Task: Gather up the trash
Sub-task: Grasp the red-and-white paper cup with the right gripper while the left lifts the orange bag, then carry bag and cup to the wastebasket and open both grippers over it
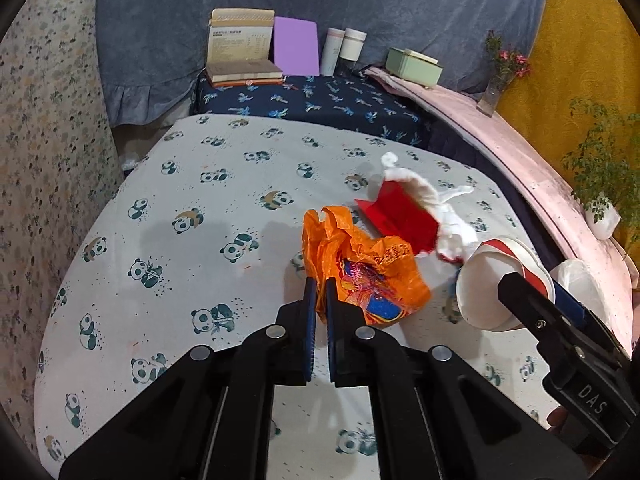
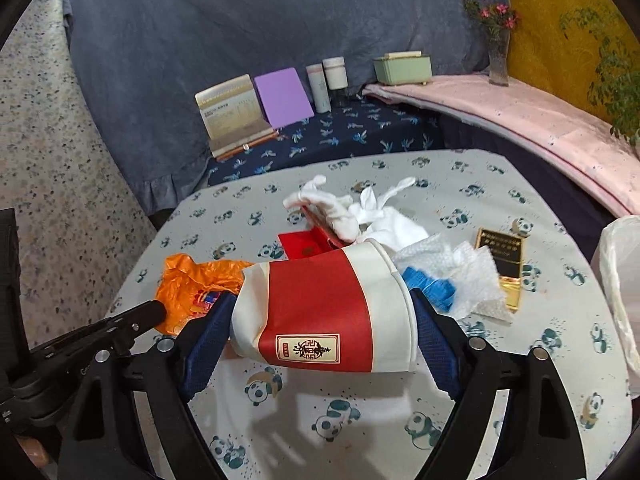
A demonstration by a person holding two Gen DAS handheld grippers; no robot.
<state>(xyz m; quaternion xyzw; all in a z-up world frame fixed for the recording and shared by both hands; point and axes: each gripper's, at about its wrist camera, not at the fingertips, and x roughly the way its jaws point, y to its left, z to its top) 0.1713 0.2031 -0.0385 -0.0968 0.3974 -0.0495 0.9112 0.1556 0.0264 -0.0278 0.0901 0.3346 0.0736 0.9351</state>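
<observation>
My left gripper (image 1: pixel 319 284) is shut on an orange plastic bag (image 1: pixel 360 272), held just over the panda-print table (image 1: pixel 180 200). The bag also shows in the right wrist view (image 2: pixel 192 280). My right gripper (image 2: pixel 320 308) is shut on a red and white paper cup (image 2: pixel 320 312), held sideways above the table; the cup also shows in the left wrist view (image 1: pixel 492 280). On the table behind lie a red box (image 1: pixel 396 216), white crumpled tissue (image 2: pixel 380 216), a white paper towel (image 2: pixel 460 268), a blue scrap (image 2: pixel 428 284) and a black and gold packet (image 2: pixel 502 268).
A white plastic bag (image 2: pixel 620 292) hangs at the table's right edge. Behind the table a dark blue surface (image 2: pixel 360 136) holds a book, a purple board (image 2: pixel 282 96) and two bottles. A pink ledge (image 2: pixel 540 120) carries a green box, a flower vase and a plant.
</observation>
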